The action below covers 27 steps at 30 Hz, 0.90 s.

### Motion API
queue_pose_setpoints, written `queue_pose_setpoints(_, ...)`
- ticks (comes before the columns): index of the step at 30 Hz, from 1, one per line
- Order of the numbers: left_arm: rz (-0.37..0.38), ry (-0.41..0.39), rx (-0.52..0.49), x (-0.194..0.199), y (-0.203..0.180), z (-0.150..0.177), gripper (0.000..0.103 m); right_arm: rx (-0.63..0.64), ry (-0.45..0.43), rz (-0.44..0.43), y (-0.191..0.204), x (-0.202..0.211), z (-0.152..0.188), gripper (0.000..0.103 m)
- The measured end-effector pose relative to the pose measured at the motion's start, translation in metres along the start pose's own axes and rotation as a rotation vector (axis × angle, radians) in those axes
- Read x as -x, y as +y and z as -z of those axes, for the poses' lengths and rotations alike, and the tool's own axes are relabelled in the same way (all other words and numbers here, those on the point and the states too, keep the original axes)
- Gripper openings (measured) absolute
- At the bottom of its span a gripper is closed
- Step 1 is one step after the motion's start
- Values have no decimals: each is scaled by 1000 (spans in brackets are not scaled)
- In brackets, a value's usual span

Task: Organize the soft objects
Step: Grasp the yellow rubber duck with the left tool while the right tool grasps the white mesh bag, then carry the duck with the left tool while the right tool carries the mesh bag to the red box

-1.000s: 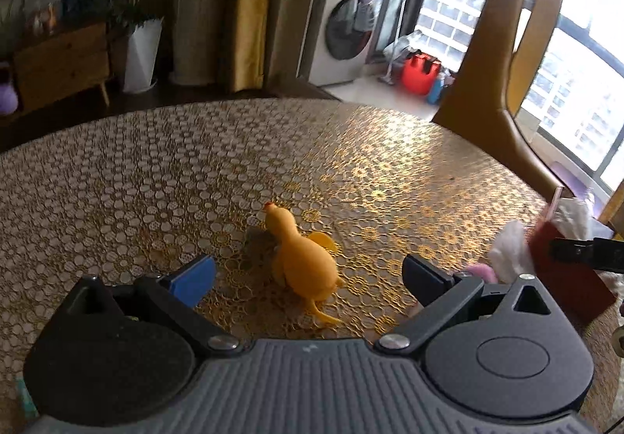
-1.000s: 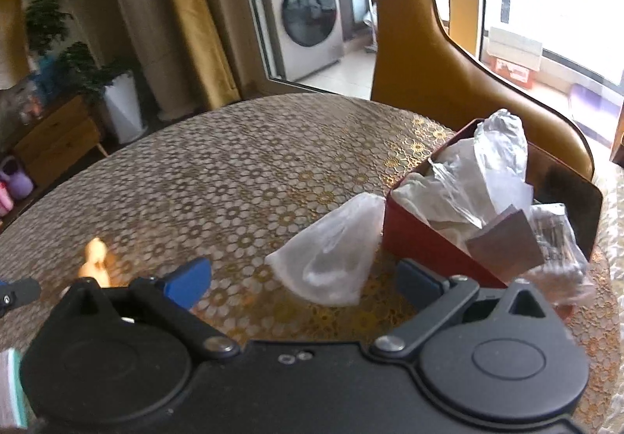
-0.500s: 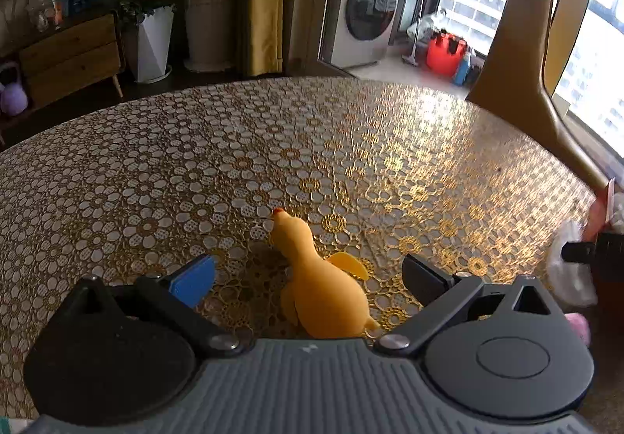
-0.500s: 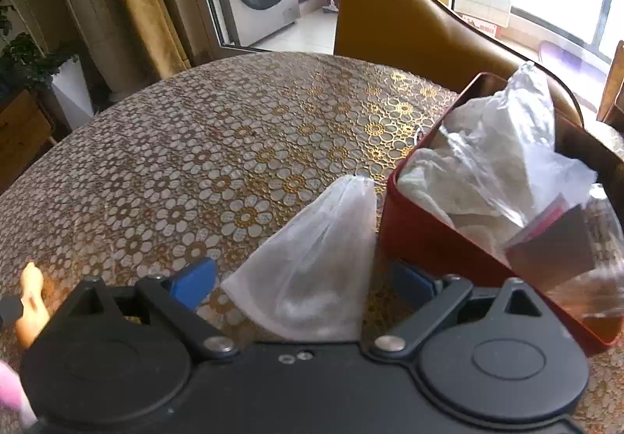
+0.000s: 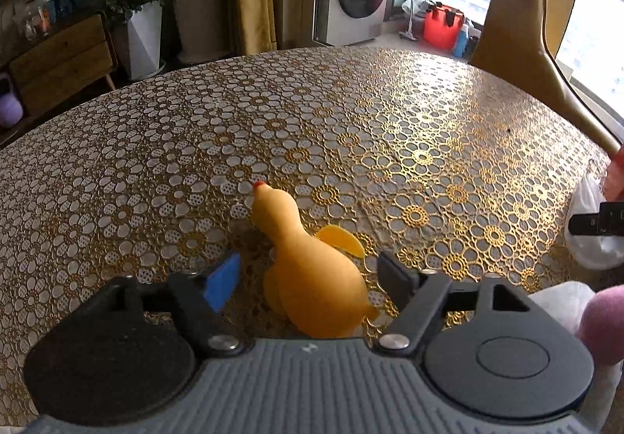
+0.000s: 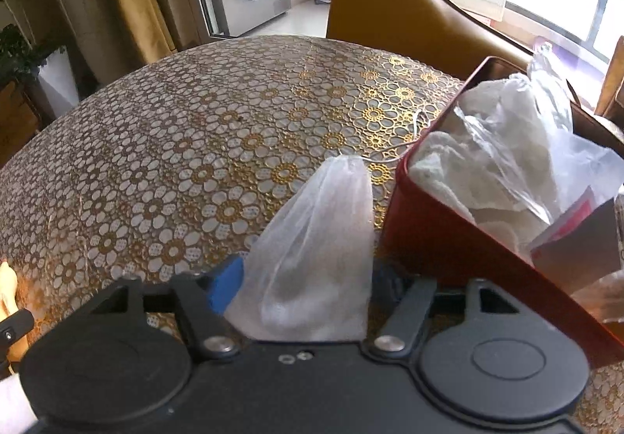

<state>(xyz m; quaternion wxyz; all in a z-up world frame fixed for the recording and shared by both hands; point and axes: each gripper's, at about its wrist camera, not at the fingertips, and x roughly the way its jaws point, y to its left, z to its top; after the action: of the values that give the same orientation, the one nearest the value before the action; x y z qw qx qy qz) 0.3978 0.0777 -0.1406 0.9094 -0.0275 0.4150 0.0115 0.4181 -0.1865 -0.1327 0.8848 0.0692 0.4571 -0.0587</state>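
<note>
A soft yellow duck toy (image 5: 312, 270) lies on the patterned round table, its body between the fingers of my left gripper (image 5: 310, 278), which is open around it with gaps on both sides. A white mesh pouch (image 6: 312, 258) lies on the table between the fingers of my right gripper (image 6: 308, 285), which is open around it. A red box (image 6: 460, 242) stuffed with white cloths and clear plastic bags stands just right of the pouch. The pouch also shows in the left wrist view (image 5: 592, 231).
A tan chair (image 6: 390, 4) stands beyond the table's far right edge. A pink soft thing (image 5: 604, 317) sits by my left gripper's right side. The table (image 5: 351, 121) stretches ahead under a gold floral cloth. A washing machine and cabinet stand far behind.
Both grippers have moved forward and down. The duck now sits deeper between the left fingers, and the pouch deeper between the right fingers. Both pairs of fingers have narrowed somewhat.
</note>
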Motion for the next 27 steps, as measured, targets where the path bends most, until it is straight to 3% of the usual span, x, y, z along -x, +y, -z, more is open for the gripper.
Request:
queue_pose_setpoints(4,-10,6,-10,1,-2,0,55,3,0,0,0,1,3,56)
queue_pose_setpoints(9,6,6,16,3,-3,-1,41,22,-5,2,1,8,0,40)
queue_pose_setpoints(15,12,15,23,8,1,-4,35,48,0,-4,-2,18,4,20)
queue_pose_setpoints(27,13,18,48,27,11,0,32,97,-51,-83,-16,60,12,5)
